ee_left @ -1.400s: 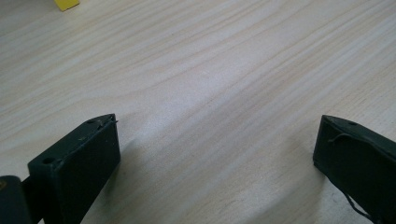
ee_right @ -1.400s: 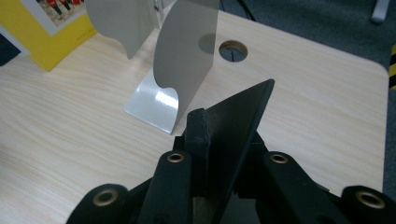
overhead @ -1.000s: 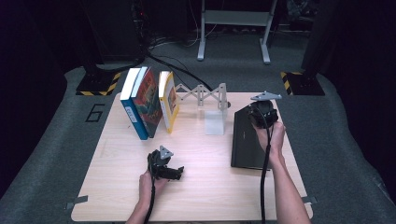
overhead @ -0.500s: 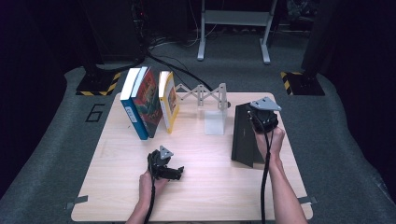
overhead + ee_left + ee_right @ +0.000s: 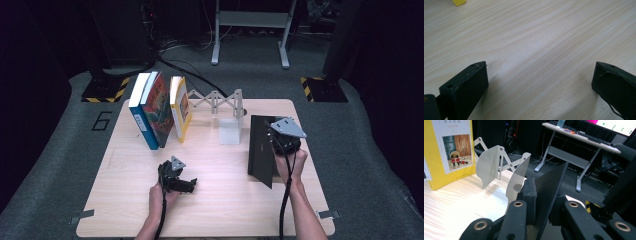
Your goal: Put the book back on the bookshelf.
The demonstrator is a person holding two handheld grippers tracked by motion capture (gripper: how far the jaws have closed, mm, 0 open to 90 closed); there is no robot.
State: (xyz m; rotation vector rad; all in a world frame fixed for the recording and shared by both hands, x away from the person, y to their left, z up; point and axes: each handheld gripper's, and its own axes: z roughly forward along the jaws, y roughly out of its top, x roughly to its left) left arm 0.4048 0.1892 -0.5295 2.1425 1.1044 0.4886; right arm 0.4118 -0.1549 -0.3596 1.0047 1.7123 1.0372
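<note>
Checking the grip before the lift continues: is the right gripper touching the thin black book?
Touching. In the right gripper view, the right gripper has its jaws clamped on both faces of the thin black book.

Three books (image 5: 159,107) stand at the table's (image 5: 225,200) far left. Right of them, along the far edge, sits an extending bookend (image 5: 224,112). Farther right, a black book (image 5: 260,147) stands on edge. The left gripper (image 5: 175,177) rests near, left of centre.
</note>
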